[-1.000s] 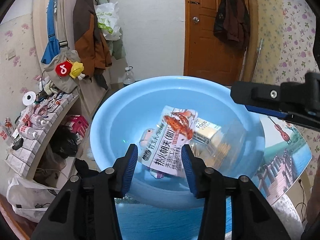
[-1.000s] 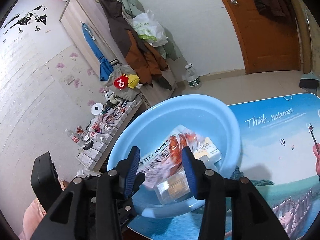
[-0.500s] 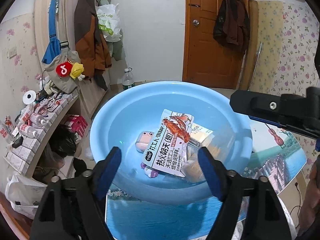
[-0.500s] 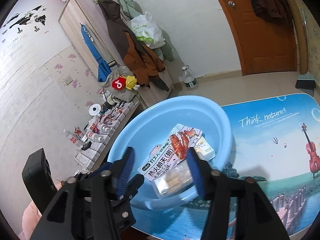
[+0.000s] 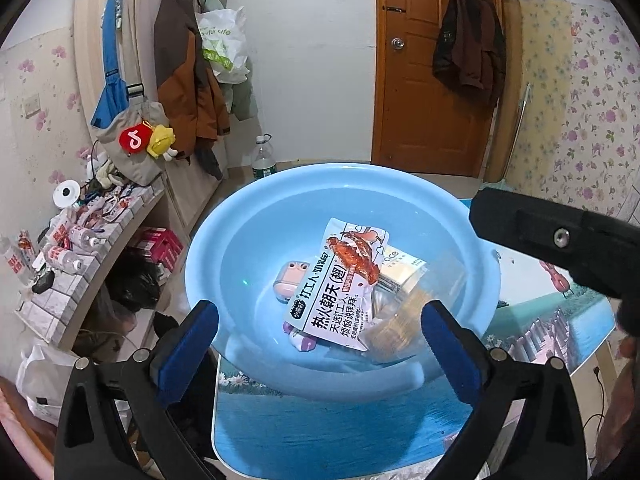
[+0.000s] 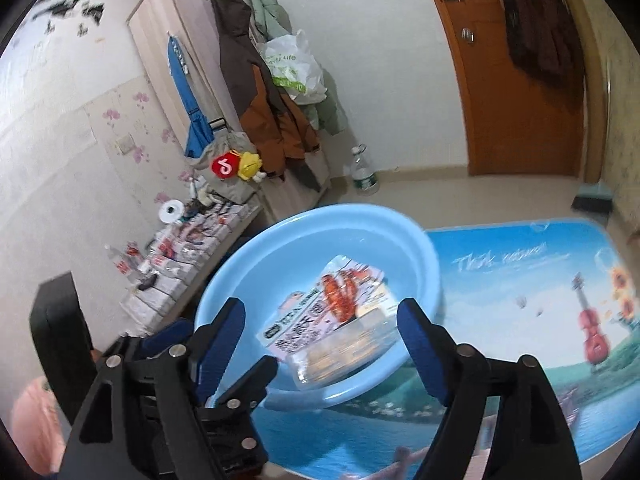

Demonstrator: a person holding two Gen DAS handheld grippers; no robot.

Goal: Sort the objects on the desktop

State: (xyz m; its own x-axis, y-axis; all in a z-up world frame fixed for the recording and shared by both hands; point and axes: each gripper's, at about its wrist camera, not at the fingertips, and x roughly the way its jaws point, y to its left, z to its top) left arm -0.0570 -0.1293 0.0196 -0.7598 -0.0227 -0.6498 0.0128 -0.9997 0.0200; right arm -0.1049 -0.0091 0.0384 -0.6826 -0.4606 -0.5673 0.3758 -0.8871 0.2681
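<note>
A light blue basin (image 5: 248,240) stands on the table's left end. In it lie a white snack packet with a red crayfish picture (image 5: 340,292), a pink earbud case (image 5: 290,282), a cream box (image 5: 400,276), a clear plastic box (image 5: 404,320) and a small purple-white item (image 5: 302,340). My left gripper (image 5: 320,348) is open and empty, above the basin's near rim. My right gripper (image 6: 320,344) is open and empty, above the basin (image 6: 248,264), with the packet (image 6: 320,312) between its fingers in view.
The table carries a blue landscape mat (image 6: 520,280). A cluttered shelf (image 5: 80,240) and a wardrobe hung with coats (image 5: 188,80) stand to the left. A water bottle (image 5: 264,160) stands on the floor before the wooden door (image 5: 424,60).
Both grippers have opened wide and drawn back from the basin. The clear plastic box left the right gripper and now lies in the basin.
</note>
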